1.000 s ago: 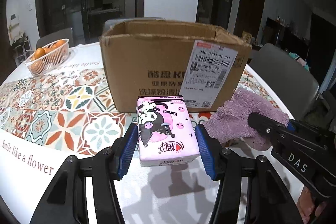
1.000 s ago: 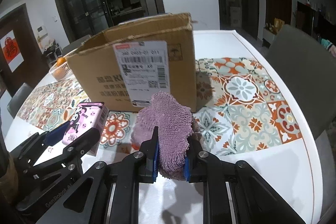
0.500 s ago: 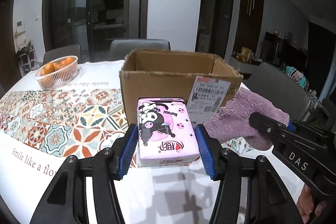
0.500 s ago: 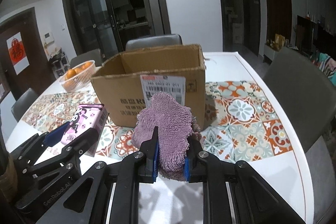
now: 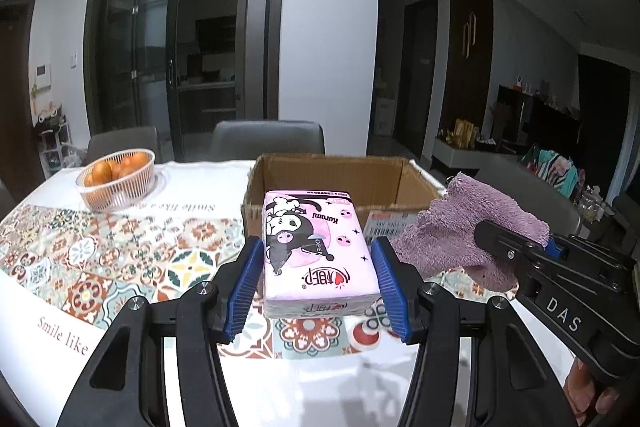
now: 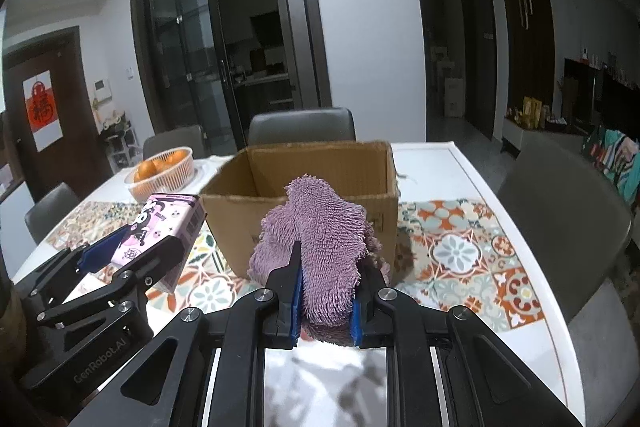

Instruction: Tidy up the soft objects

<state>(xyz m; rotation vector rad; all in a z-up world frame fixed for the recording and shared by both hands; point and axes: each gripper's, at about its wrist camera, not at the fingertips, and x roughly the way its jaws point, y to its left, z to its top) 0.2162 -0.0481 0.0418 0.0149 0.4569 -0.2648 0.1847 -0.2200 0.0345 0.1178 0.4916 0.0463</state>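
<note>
Two close wrist views, side by side, toward shared cardboard box point(image 5: 332, 183)

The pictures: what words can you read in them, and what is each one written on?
"Kuromi" and "OPEN": tissue pack.
"Smile like": tablecloth.
"DAS": right gripper.
"GenRobot.AI": left gripper.
Shipping label on the box: too small to read.
Red door sign: a character, too blurred to read.
</note>
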